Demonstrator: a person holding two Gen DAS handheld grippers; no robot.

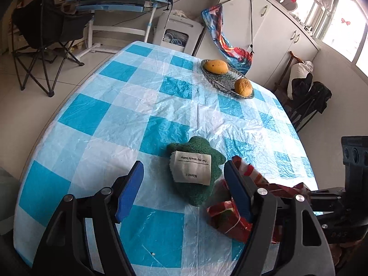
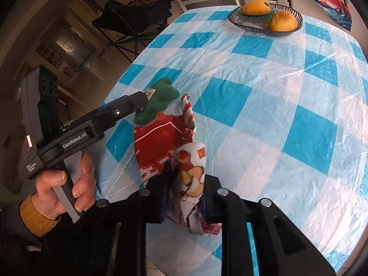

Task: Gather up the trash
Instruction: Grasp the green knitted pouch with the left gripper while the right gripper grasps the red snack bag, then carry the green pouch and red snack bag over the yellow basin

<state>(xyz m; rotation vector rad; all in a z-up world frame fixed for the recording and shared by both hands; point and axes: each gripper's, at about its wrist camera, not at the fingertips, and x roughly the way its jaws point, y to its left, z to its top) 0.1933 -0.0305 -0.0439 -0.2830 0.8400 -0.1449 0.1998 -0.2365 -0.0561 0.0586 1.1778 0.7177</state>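
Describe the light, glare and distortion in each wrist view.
Left wrist view: blown-out windows at upper right, sheen on the crinkled plastic tablecloth, fisheye bowing of the table edge, dark corners. Right wrist view: room at left dim, tablecloth bright with glare streaks, red wrapper sharp, strong barrel curvature.

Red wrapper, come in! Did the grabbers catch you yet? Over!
Right gripper shut on red wrapper. Left gripper open, empty, facing green cloth. Green cloth lies right beside the wrapper. Fruit bowl far off.
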